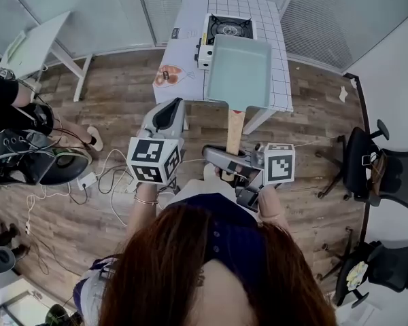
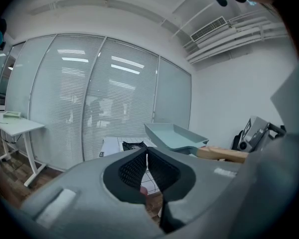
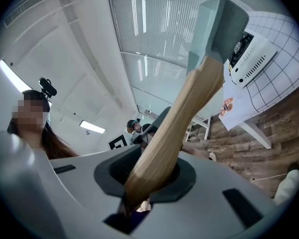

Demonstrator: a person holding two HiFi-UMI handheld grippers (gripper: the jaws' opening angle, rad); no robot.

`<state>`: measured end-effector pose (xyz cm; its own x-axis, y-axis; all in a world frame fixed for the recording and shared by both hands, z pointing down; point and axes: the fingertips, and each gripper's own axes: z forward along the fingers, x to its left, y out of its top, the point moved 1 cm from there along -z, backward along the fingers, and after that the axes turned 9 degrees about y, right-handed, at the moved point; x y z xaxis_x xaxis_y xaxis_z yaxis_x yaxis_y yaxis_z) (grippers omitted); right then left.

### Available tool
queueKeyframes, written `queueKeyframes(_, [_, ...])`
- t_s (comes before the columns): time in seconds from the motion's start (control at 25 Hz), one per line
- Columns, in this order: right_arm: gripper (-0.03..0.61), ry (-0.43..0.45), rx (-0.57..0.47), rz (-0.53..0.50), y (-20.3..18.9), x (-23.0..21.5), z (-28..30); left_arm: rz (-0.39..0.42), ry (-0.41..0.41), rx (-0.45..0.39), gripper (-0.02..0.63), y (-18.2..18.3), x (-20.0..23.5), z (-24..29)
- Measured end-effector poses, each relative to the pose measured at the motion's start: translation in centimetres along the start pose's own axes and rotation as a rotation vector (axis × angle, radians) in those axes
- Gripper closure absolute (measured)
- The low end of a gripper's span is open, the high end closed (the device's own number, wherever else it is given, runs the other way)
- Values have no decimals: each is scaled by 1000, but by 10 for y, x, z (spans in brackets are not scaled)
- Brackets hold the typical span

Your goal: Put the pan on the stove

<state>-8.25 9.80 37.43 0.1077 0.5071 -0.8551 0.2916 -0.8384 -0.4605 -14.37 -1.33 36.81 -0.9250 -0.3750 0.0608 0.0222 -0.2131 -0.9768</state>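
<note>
White grid table (image 1: pixel 268 15): stove (image 1: pixel 226 27), perhaps printed sheet (image 1: pixel 173 70).

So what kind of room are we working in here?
Probably an office or lab room rather than a kitchen: glass walls with blinds, office chairs, and a portable stove set on a small table.

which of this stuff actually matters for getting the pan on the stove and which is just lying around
In the job: pan, gripped by its wooden handle in the right gripper; stove; checkered table under the stove.

Just lying about: printed sheet beside the stove; floor cables; office chairs; white side table. Left gripper idle, jaws together, empty.
</note>
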Motion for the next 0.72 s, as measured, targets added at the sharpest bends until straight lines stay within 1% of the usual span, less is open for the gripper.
queueKeyframes(0.2, [502,-7,19,-3,15,-12,-3,5,5,3,595,2,-2,22])
queueKeyframes(0.48, [502,8,38,6,43,-29,-9,28,20,-4,595,10,-3,56])
queueKeyframes(0.72, [502,15,45,21,80,-48,-14,34,45,3,595,19,4,93])
